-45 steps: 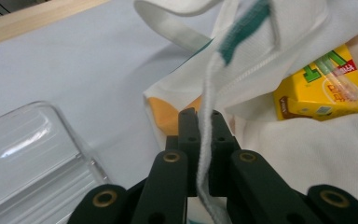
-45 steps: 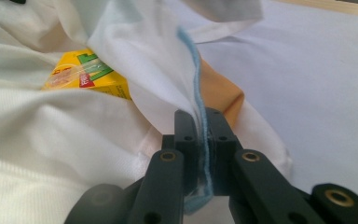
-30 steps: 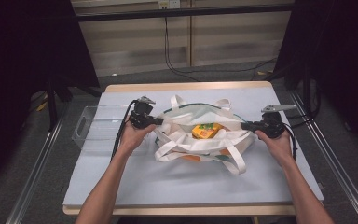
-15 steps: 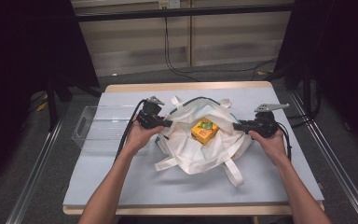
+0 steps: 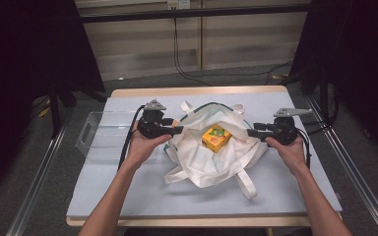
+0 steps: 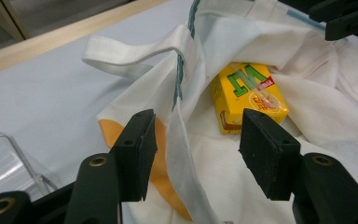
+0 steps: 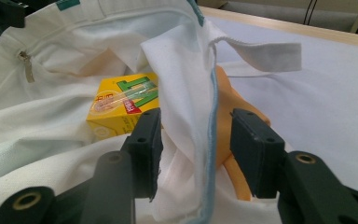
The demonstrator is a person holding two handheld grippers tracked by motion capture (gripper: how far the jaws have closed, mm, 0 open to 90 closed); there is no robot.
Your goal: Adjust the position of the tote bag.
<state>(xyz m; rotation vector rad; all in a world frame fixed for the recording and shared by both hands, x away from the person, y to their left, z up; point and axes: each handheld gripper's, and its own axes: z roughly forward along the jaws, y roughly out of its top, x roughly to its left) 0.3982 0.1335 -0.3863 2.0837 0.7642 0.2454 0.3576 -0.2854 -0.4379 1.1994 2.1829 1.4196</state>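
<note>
Clear plastic tray (image 5: 109, 135), rectangular, sits at 9 o'clock on the pale blue table mat (image 5: 142, 196), just beside the left hand.

Left gripper (image 5: 177, 130): jaws have just been opening and now stand released. In the left gripper view the bag's rim passes between the 2 black pads (image 6: 137, 151) without being pinched.

White cloth tote bag with teal-edged rim (image 5: 211, 157) lies slumped at table centre, mouth spread, 1 strap trailing toward 5 o'clock. Yellow juice carton with green lettering (image 5: 215, 138) rests inside the mouth, tilted, cloth all around it. An orange patch shows on the bag's outside in both gripper views.

Right gripper (image 5: 252, 132): jaws likewise have just been opening, released, rim cloth hanging loose between the pads (image 7: 145, 144).

Judgement: step in hand is letting go of the rim once the mouth is spread.
- Draw each gripper straight outward, toward 9 and 3 o'clock, so no hem snags a pad.
- Keep the jaws wide until clear.
- Avoid lifting, lest the cloth fold over the carton.
</note>
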